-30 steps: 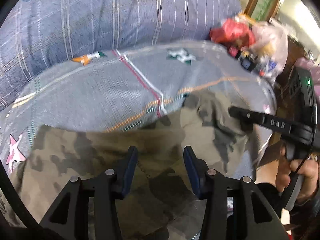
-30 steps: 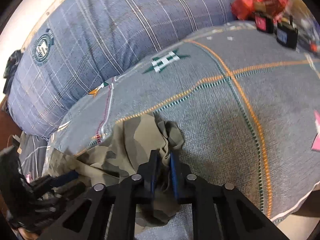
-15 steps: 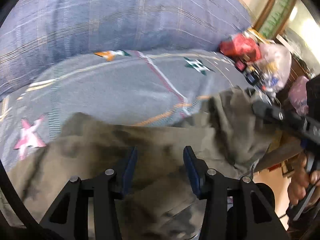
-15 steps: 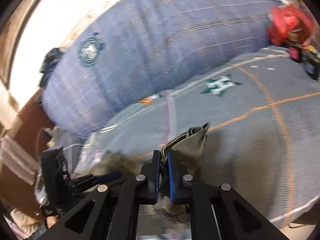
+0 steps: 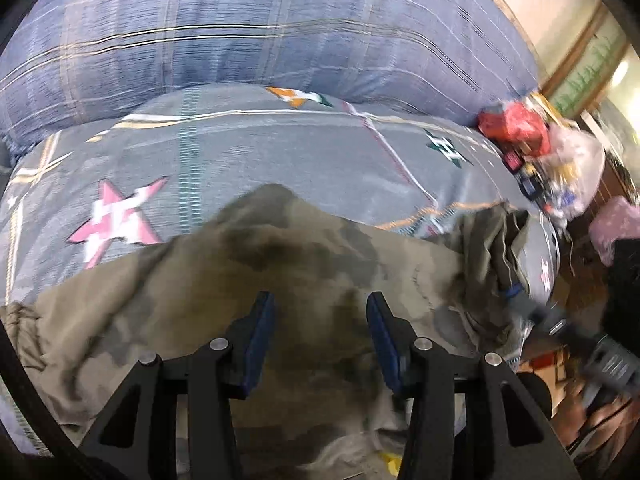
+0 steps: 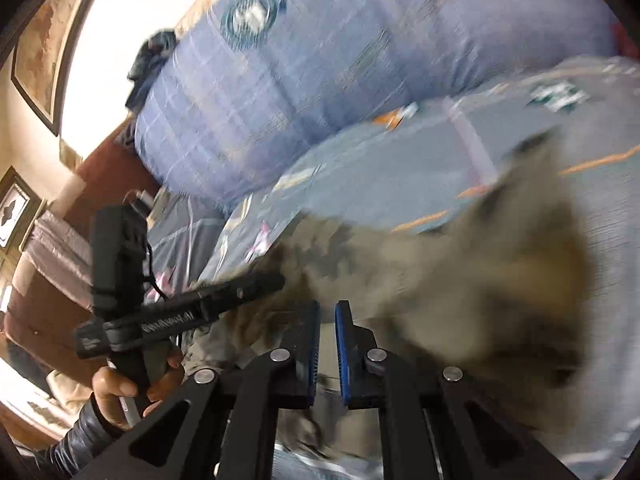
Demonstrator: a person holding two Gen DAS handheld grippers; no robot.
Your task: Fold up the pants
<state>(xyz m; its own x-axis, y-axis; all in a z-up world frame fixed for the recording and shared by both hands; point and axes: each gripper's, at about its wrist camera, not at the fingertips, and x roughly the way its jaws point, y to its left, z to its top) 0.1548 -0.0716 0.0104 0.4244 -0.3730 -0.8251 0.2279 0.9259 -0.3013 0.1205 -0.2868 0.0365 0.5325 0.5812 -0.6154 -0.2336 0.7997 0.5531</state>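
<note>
The camouflage pants lie spread and rumpled on a grey patterned bedspread. My left gripper is open just above the pants, with nothing between its jaws. In the right wrist view my right gripper is shut on the edge of the pants, which trail off to the right, blurred. The left gripper also shows in the right wrist view, held by a hand at the left. The right gripper appears blurred at the right edge of the left wrist view, holding bunched fabric.
A big blue plaid bolster lies along the back of the bed. A red bag and plastic clutter sit at the bed's far right corner. Brown furniture and framed pictures stand left of the bed.
Both grippers have swung left along the bed. The right gripper, still shut on the pants, has dragged them over, and they now lie more spread out under the left gripper.
</note>
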